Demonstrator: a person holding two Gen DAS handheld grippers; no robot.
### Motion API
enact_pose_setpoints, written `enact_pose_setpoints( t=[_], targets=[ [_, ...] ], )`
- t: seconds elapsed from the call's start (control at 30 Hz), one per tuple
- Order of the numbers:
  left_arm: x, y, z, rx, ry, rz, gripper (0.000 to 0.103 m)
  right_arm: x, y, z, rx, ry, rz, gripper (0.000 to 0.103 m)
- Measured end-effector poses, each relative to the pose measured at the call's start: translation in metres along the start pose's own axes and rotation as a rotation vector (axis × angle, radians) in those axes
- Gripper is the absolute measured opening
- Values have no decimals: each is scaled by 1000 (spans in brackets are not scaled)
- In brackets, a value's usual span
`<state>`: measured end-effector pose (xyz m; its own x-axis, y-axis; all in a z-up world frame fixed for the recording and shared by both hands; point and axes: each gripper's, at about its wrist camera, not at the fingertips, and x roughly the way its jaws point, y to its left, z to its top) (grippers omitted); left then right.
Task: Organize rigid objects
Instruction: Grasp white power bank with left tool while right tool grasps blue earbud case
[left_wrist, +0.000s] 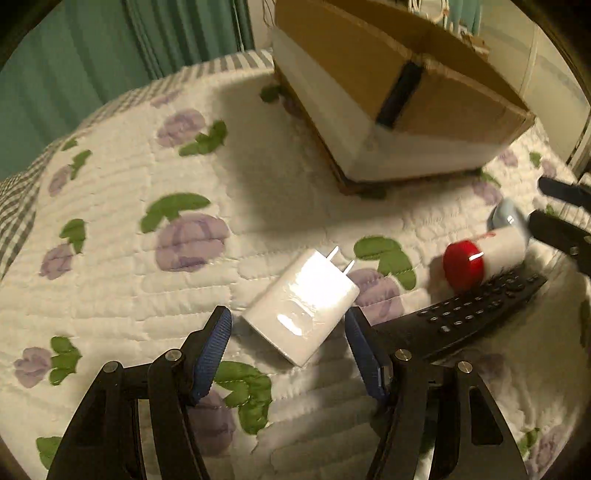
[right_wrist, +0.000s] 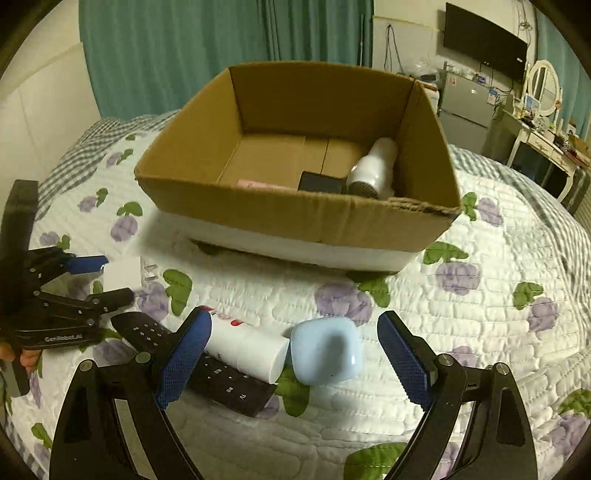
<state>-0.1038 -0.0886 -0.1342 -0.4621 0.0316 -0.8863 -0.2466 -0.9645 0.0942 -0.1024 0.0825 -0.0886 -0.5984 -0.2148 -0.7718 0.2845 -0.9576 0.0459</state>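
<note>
With a hair dryer (right_wrist: 373, 168) already in the box (right_wrist: 295, 221) at twelve o'clock, both spread-jawed, empty grippers hovered: the left gripper (left_wrist: 288, 332) around the charger (left_wrist: 301, 314), the right gripper (right_wrist: 295, 347) around the blue case (right_wrist: 327, 350), bottle (right_wrist: 245, 349) and remote (right_wrist: 207, 369) still on the bed (right_wrist: 480, 332).

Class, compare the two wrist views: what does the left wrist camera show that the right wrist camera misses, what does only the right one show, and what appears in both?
Only the left wrist view shows the white charger's two prongs and whole body, lying between the open left gripper, and the bottle's red cap.

Only the right wrist view looks inside the cardboard box, where a white hair dryer and a dark block lie. It also shows the television.

Both show the box, the black remote, the white bottle, the pale blue case between the open right gripper, and the floral quilt.
</note>
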Motion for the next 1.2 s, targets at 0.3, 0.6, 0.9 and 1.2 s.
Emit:
enact_pose_setpoints(
  t=[0.3, 0.6, 0.9, 1.2],
  targets=[
    [-28, -1, -6, -22, -104, -10, 48, 6, 8, -6, -46, 42, -16, 92],
    [-48, -10, -12, -99, -155, -15, 44, 16, -17, -11, 19, 99, -131, 80],
    [-47, -12, -3, -136, -166, -28, 43, 19, -23, -16, 38, 119, -144, 79],
    [-48, -27, 3, -137, -168, -42, 42, 51, -44, -13, 164, 166, -48, 78]
  ],
)
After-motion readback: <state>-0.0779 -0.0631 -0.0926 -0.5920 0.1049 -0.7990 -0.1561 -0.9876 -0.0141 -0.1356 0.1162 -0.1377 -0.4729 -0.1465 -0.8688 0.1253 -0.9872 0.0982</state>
